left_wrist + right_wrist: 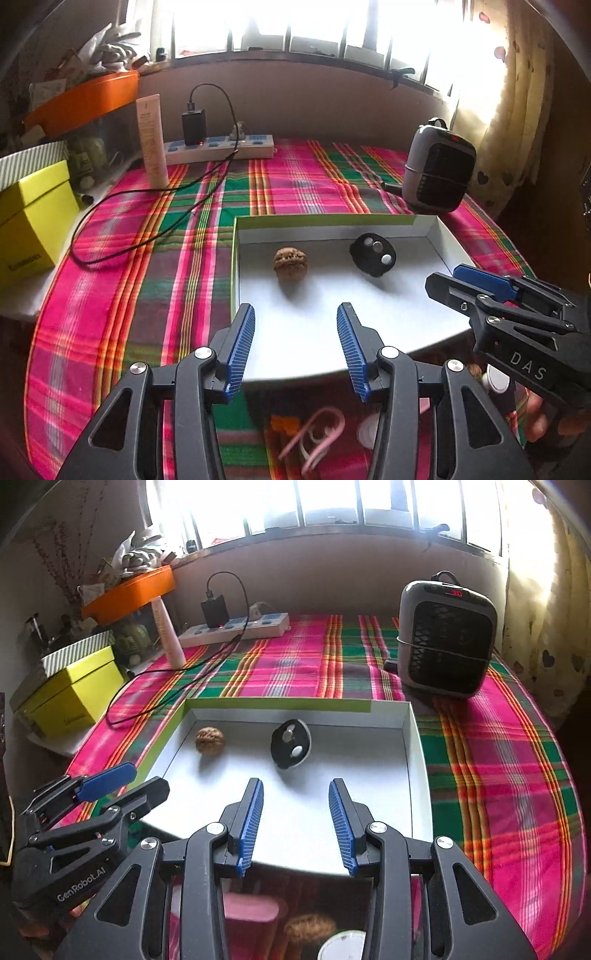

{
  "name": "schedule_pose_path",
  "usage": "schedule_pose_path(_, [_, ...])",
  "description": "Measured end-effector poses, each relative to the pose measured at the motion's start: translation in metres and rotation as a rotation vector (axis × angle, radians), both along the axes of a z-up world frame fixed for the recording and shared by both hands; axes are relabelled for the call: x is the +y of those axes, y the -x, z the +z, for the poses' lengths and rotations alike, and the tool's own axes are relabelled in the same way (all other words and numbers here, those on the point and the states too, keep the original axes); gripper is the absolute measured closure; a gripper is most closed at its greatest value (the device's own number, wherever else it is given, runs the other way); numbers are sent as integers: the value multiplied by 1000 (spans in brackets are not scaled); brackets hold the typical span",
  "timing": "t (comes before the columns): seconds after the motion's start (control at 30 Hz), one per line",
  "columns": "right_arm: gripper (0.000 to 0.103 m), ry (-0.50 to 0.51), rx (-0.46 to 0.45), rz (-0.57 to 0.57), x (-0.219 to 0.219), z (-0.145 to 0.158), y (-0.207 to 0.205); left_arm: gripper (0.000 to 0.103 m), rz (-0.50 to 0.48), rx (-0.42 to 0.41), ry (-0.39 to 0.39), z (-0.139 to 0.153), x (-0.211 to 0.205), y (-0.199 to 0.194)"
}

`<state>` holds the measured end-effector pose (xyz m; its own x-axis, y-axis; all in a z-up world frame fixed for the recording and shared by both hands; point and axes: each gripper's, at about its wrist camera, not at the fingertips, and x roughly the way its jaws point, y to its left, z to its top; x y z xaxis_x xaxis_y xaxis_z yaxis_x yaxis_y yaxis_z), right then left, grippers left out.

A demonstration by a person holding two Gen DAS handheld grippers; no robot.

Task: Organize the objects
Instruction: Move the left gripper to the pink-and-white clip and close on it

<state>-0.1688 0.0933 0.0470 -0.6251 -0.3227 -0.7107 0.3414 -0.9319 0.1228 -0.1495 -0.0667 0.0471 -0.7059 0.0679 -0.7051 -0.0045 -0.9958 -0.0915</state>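
Both sets of fingers spread, nothing between them — left gripper (295, 347), right gripper (295, 823). Ahead of the left fingertips, inside the shallow white tray (236, 258): a walnut (290, 263), slightly left. Beyond the right fingertips — a black oval piece with round silver spots (290, 743). Under the tray, plaid-covered surface (498, 775).

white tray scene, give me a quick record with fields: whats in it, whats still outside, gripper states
tray: white tray on plaid cloth
inside: walnut, black oval object, lying apart
outside, near edge: second walnut, pink clip, white round items, blurred
left gripper: open, empty
right gripper: open, empty
behind tray: heater, power strip
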Motion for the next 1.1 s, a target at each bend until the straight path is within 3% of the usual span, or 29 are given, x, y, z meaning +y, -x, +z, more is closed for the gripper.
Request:
schedule_pose_path(0.47, [65, 3, 51, 4, 12, -1, -43, 55, -15, 27, 64, -1, 14, -42])
schedule_pose_path(0.87, [64, -33, 89, 25, 18, -4, -69, 52, -44, 23, 39, -9, 15, -67])
schedule_pose_path(0.97, [57, -42, 100, 25, 21, -6, -76, 52, -36, 12, 39, -13, 12, -72])
schedule_pose_path(1.1, [56, -42, 93, 21, 26, -9, -80, 51, -27, 7, 21, -17, 6, -77])
